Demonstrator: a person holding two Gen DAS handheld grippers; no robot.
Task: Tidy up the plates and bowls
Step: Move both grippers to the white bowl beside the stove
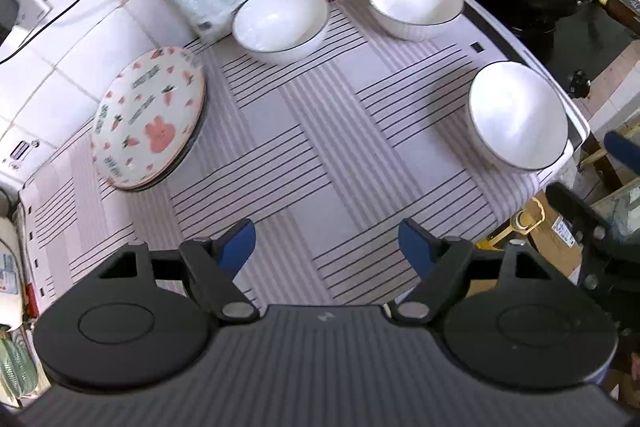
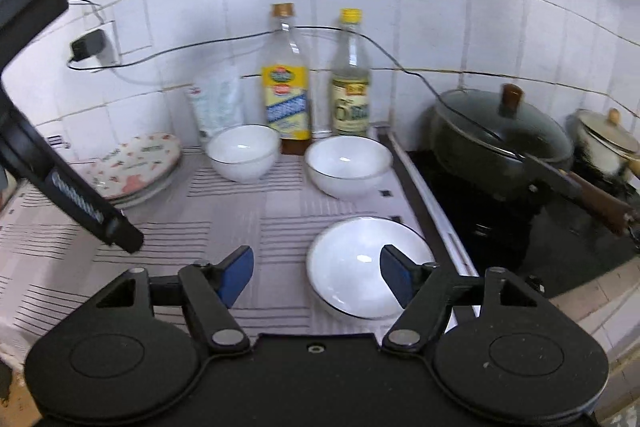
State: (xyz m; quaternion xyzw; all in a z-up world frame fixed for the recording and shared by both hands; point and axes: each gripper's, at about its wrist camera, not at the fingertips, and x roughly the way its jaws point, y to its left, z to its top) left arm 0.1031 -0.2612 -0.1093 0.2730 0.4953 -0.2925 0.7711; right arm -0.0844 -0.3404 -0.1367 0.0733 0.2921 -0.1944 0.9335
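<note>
Three white bowls with dark rims stand on a striped cloth (image 1: 304, 155): one at the back left (image 1: 280, 21) (image 2: 243, 151), one at the back right (image 1: 415, 3) (image 2: 347, 165), one at the near right edge (image 1: 518, 115) (image 2: 356, 267). A stack of plates, the top one with a pink rabbit pattern (image 1: 148, 117) (image 2: 134, 163), lies at the left by the wall. My left gripper (image 1: 327, 247) is open and empty above the cloth's near side. My right gripper (image 2: 316, 275) is open and empty, its right finger over the near bowl.
Two bottles (image 2: 286, 75) (image 2: 351, 75) and a white pouch (image 2: 218, 107) stand against the tiled wall. A black lidded pan (image 2: 502, 139) and a small pot (image 2: 608, 143) sit on the stove at right. The left gripper's body (image 2: 60, 167) reaches in from the left.
</note>
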